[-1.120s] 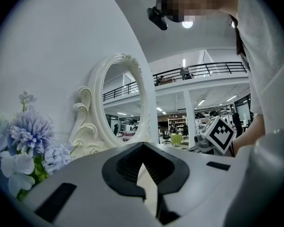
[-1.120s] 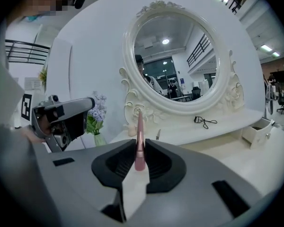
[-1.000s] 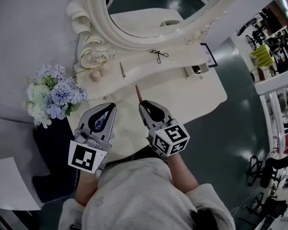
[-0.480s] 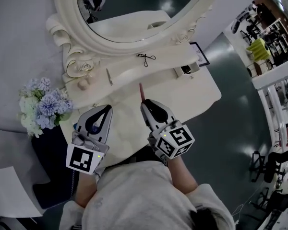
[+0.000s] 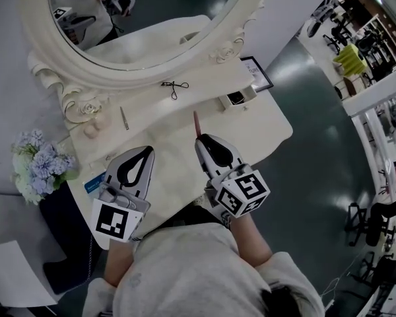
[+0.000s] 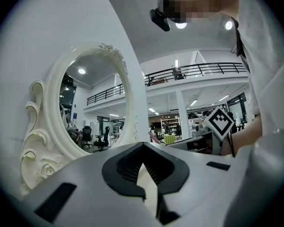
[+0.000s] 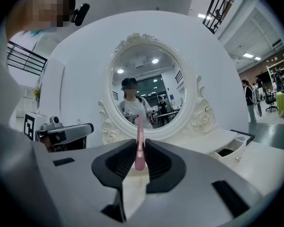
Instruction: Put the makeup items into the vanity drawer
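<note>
Setting: a white vanity worktop [image 5: 264, 127] in a big hall with a dark, glossy floor. The person stands at its near edge, bottom centre of the head view.
Left gripper [image 5: 146, 149]: lower left of centre, held over the worktop. Its fingers are pressed together with nothing between them.
Right gripper [image 5: 200, 139]: just right of centre. Its fingers are clenched on the pink makeup stick [image 5: 197, 121], which juts past the tips toward the mirror.
Handling of the stick: it looks slim, stiff and light. The smooth shaft could swivel or slide in a pinch, so a hold low on the shaft with modest pressure seems right. The free end is probably best kept off the drawer wall.
Loose items: a thin pencil-like stick [image 5: 124, 117] and two small round pieces [image 5: 92, 128] lie left of centre. A dark scissor-shaped tool [image 5: 175, 86], perhaps a lash curler, lies higher up, near the mirror's foot.
Drawer [image 5: 236, 99]: small and pulled open, upper right of centre on the raised ledge. It is apart from the stick's tip, and its contents cannot be made out.
Flowers [image 5: 38, 167]: a pale bunch at the left edge, beside the worktop.
Mirror [image 5: 142, 72]: an oval in an ornate white frame, across the top of the frame.
Step in hand: probably carrying the held stick to the open drawer. The other items are not yet stowed.
</note>
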`<state>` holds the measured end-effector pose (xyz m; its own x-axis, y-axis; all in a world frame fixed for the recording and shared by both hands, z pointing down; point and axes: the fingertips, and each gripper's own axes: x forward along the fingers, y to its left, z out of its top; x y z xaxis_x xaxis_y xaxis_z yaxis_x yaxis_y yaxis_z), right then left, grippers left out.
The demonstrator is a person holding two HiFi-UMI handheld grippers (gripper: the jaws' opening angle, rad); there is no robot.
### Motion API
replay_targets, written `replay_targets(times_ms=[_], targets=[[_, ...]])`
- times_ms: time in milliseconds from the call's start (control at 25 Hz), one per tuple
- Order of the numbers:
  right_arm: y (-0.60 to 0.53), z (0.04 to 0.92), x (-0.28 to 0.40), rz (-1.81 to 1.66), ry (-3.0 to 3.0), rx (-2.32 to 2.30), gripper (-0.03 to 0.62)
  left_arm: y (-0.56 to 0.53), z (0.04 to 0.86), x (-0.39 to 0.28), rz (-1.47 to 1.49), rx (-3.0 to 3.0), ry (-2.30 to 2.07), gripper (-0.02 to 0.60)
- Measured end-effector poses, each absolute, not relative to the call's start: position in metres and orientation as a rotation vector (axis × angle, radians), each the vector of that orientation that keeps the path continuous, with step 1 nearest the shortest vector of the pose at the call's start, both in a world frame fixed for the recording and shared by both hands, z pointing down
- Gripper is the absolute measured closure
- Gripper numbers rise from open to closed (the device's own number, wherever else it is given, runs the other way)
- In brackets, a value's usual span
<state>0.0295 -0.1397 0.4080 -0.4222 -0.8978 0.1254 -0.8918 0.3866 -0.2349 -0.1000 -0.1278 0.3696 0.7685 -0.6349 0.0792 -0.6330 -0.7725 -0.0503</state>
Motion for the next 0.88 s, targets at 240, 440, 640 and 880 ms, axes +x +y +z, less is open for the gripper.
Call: replay_targets(times_ms=[240,440,640,880], targets=[[-0.146,0.408,0.077,-0.409,2.558,-1.724,0.531,-0.135,0.369,-0.059,-0.149,-2.945,1.013,0.572],[-0.148,0.409,0.112,-0.410,2.523,-1.754,0.531,-0.137,0.369,-0.029,-0.171,-2.950,0.983,0.572],[-0.154,0.411,0.138,-0.412,2.506,-1.757,0.531,-0.141,0.369,-0.006,-0.186,-2.947,0.987,0.572],[-0.162,0.415,0.174,-0.413,2.508,-1.775,0.531,-0.147,0.369,0.023,-0.180,-2.932,1.004,0.572]])
